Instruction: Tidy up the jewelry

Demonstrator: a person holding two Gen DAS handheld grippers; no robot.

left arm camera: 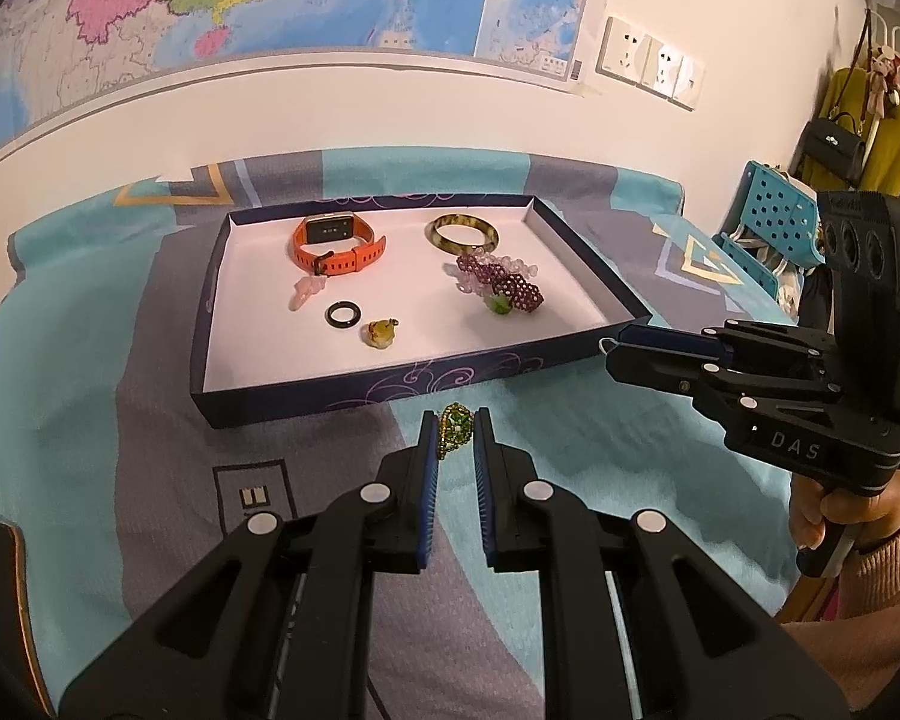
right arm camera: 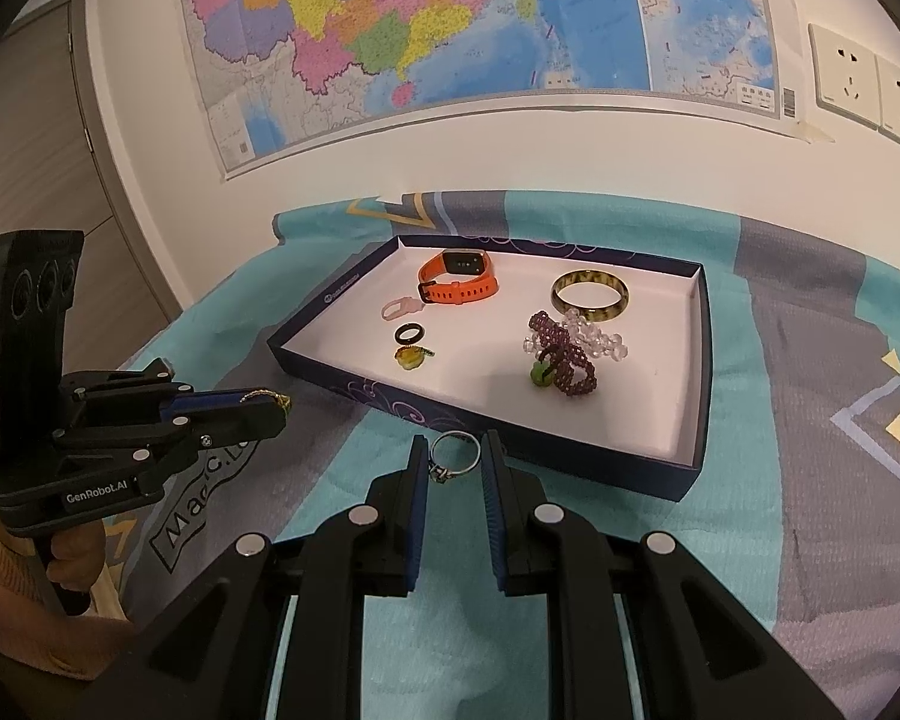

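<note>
A dark blue tray with a white floor lies on the patterned cloth; it also shows in the right wrist view. In it lie an orange watch, a brown bangle, purple and clear bead bracelets, a black ring, a yellow pendant and a pink charm. My left gripper is shut on a green and gold brooch just in front of the tray. My right gripper is shut on a silver ring near the tray's front edge.
The cloth covers the whole surface against a white wall with a map and sockets. A blue chair and hanging bags stand at the right. A door is at the left.
</note>
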